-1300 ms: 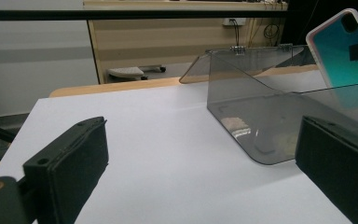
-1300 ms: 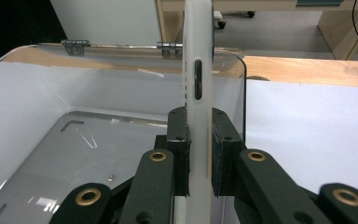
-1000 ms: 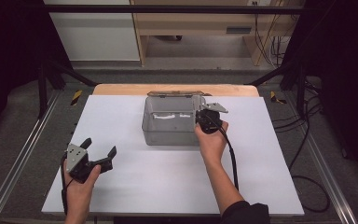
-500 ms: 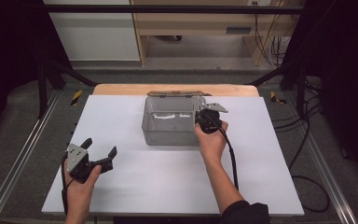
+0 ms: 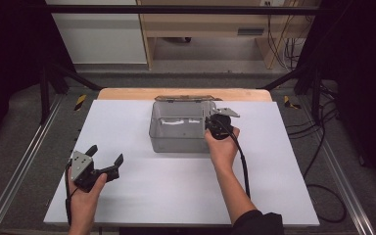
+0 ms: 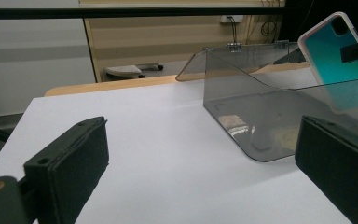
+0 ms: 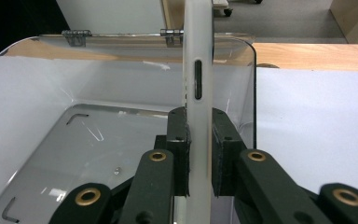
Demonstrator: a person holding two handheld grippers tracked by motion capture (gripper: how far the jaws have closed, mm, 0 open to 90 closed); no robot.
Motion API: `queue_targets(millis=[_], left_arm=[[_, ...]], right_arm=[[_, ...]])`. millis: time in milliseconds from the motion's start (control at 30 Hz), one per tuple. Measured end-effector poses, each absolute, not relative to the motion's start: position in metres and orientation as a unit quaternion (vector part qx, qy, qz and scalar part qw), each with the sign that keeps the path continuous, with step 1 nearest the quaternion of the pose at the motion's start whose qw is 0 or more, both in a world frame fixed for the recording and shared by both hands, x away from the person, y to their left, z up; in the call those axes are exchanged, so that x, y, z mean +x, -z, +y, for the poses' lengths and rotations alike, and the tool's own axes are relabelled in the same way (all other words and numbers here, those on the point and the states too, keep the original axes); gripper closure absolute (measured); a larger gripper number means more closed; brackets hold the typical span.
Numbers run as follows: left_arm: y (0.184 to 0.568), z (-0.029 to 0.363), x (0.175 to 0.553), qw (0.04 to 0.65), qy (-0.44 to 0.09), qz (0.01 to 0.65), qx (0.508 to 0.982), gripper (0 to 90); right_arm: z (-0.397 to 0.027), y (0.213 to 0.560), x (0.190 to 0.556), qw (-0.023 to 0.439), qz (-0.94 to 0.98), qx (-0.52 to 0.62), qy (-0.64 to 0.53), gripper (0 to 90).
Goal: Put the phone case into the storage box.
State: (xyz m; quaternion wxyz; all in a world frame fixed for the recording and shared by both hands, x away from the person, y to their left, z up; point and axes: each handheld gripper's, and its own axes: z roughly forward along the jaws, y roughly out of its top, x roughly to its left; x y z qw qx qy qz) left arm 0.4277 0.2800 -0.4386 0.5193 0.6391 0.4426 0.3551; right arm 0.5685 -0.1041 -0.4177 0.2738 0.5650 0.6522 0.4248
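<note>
While the right gripper (image 7: pixel 199 154) pinches the phone case (image 7: pixel 197 70) edge-on between its pads, the case stands upright over the open clear box (image 5: pixel 178 128), close to the box's right-hand wall. In the left gripper view the case (image 6: pixel 340 65) shows a teal face and a white rim, poised above the box rim. The lid (image 5: pixel 183 98) lies folded back behind the box, so the way in is free. To do this well, I'd say: bring the case down straight, keep it off that near wall, and only part the pads once its lower edge rests on the box floor. The left gripper (image 5: pixel 105 159) sits well apart at the white table (image 5: pixel 142 191) front, jaws spread, holding nothing.
</note>
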Motion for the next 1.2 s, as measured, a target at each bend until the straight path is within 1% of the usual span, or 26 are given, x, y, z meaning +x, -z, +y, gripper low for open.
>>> queue_targets(millis=[1200], left_arm=[[0.4389,0.2782,0.4277,0.518,-0.355,0.440,0.642,3.1]], right_arm=[[-0.1039,0.4184,0.5695,0.273,0.651,0.567,-0.424,80.1]])
